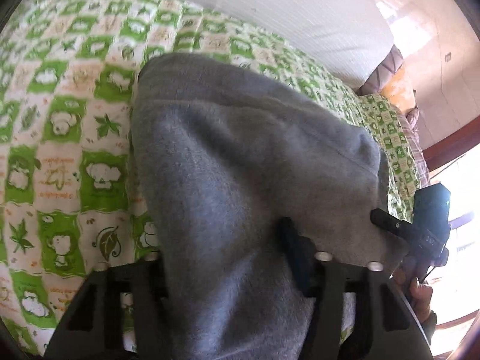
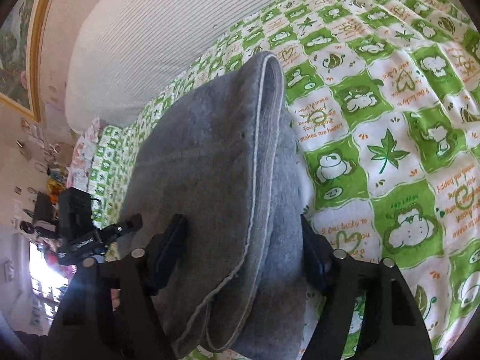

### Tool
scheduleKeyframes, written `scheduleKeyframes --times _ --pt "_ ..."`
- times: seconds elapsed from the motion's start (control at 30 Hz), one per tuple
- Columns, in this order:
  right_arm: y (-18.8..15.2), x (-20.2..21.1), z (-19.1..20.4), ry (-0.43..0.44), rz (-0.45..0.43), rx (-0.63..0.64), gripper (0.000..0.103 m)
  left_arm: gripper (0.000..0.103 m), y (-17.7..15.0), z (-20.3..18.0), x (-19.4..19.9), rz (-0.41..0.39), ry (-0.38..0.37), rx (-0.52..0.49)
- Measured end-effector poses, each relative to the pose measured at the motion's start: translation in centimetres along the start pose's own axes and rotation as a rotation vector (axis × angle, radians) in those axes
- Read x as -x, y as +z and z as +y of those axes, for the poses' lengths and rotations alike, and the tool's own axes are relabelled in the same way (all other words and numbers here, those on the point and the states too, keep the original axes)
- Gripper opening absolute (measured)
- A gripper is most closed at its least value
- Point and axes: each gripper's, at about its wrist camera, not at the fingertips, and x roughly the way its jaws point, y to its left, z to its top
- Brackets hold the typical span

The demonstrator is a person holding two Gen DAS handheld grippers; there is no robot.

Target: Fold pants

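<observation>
The grey fleece pants hang lifted above the bed, stretched between both grippers. In the left wrist view my left gripper is shut on the cloth; only its right finger shows, the other is under the fabric. The right gripper shows at the pants' right corner. In the right wrist view my right gripper holds a thick fold of the pants, with a pale seam running down it, between its fingers. The left gripper shows at the left.
A green and white checked bedsheet with cartoon prints covers the bed. A white ribbed pillow or bolster lies along the far side by the wall. A person's hand holds the right gripper. A framed picture hangs at left.
</observation>
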Motion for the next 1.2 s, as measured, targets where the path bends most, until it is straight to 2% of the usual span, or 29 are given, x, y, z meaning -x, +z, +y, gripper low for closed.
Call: scheduleKeyframes --times 0.07,0.13,0.3,0.4,0.53,0.87,1.0,1.2 --pt "-0.1 0.2 0.1 0.001 -0.003 0.007 0.06 0.034 0.0 -0.2 0.8 -0.027 0.017 -0.004" --pt "-0.3 0.5 0.6 -0.019 -0.021 0.035 0.051 0.03 -0.1 -0.2 1.4 -0.046 0.015 0.008" --pt "-0.8 1.0 3.2 -0.078 -0.067 0.108 0.042 0.023 -0.4 -0.9 3.2 -0.083 0.045 -0.028" --pt "-0.7 1.3 4.4 -0.074 -0.088 0.117 0.039 0.021 -0.5 -1.0 4.8 -0.109 0.065 -0.046" --pt "0.2 0.7 7.4 0.014 -0.081 0.146 0.035 0.02 -0.4 0.1 7.2 -0.152 0.09 -0.041" --pt "1.9 -4.5 16.2 0.096 -0.029 0.283 0.033 0.02 0.3 6.2 14.1 -0.288 0.154 0.032" --pt "2.8 -6.5 19.4 0.115 -0.02 0.327 0.033 0.02 1.2 9.0 15.4 -0.321 0.148 0.078" --pt "4.6 -10.0 22.6 0.119 -0.013 0.353 0.033 0.02 3.5 12.4 15.6 -0.329 0.137 0.129"
